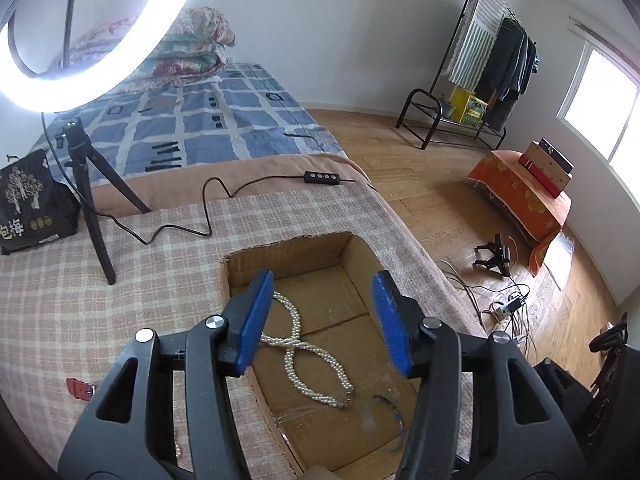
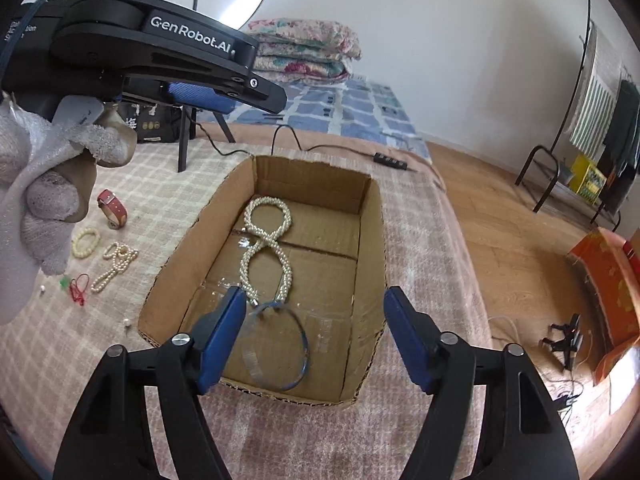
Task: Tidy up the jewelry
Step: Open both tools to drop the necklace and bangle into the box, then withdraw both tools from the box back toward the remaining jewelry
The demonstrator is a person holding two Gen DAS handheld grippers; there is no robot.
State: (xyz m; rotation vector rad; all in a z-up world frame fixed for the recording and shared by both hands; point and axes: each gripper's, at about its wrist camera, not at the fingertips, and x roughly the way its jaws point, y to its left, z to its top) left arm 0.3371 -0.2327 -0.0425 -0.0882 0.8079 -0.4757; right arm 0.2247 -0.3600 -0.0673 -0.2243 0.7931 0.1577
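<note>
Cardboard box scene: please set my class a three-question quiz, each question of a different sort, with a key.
1. True or false: the pearl necklace lies inside the cardboard box.
2. Which item lies outside the box, on the checked cloth? A red watch; B blue bangle; C pearl necklace.
3. Fill in: the necklace is laid in a figure-____ shape.

Key: 1 true. 2 A. 3 eight.

Left wrist view peers steeply down, close over the cardboard box [image 1: 288,256], facing the bed [image 1: 192,128]. Right wrist view looks down from the box's near end, sharing box and bed.
</note>
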